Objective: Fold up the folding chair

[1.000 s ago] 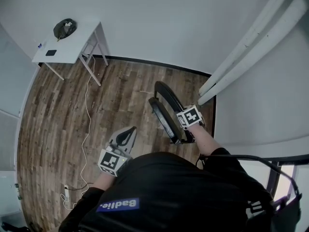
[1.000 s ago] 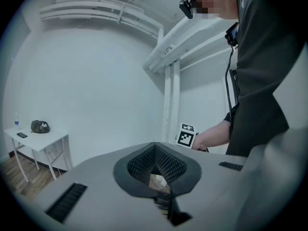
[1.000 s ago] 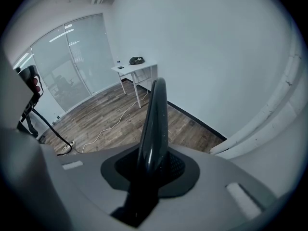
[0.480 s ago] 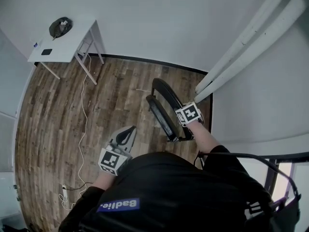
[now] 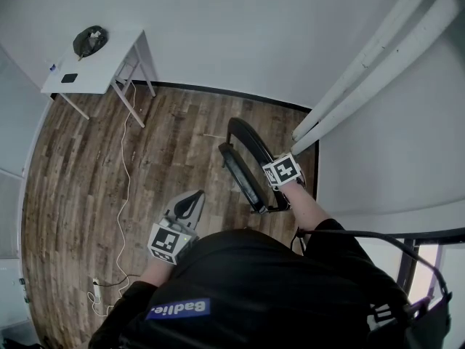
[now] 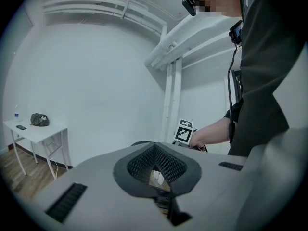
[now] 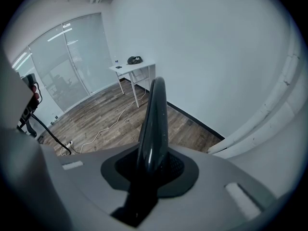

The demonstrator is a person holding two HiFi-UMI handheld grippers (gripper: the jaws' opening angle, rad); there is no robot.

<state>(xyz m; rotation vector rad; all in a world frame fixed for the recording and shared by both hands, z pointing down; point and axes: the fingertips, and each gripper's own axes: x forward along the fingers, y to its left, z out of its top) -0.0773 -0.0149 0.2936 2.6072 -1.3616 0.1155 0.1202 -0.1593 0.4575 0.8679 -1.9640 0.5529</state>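
Observation:
The black folding chair [image 5: 245, 167] stands folded flat on the wood floor near the wall corner. My right gripper [image 5: 274, 181] is shut on its curved top edge, and in the right gripper view the glossy black chair frame [image 7: 155, 110] runs straight up between the jaws of the right gripper [image 7: 152, 165]. My left gripper [image 5: 189, 203] hangs apart from the chair, to its lower left, shut with nothing in it. In the left gripper view the left gripper [image 6: 157, 169] shows its pads closed together, with the right gripper's marker cube [image 6: 184, 131] beyond them.
A white table [image 5: 109, 62] with a dark bag [image 5: 89, 41] stands at the far left wall. A white cable [image 5: 128, 171] trails across the floor. White pipes [image 5: 361, 75] run along the wall right of the chair. A glass partition [image 7: 72, 71] lies beyond the table.

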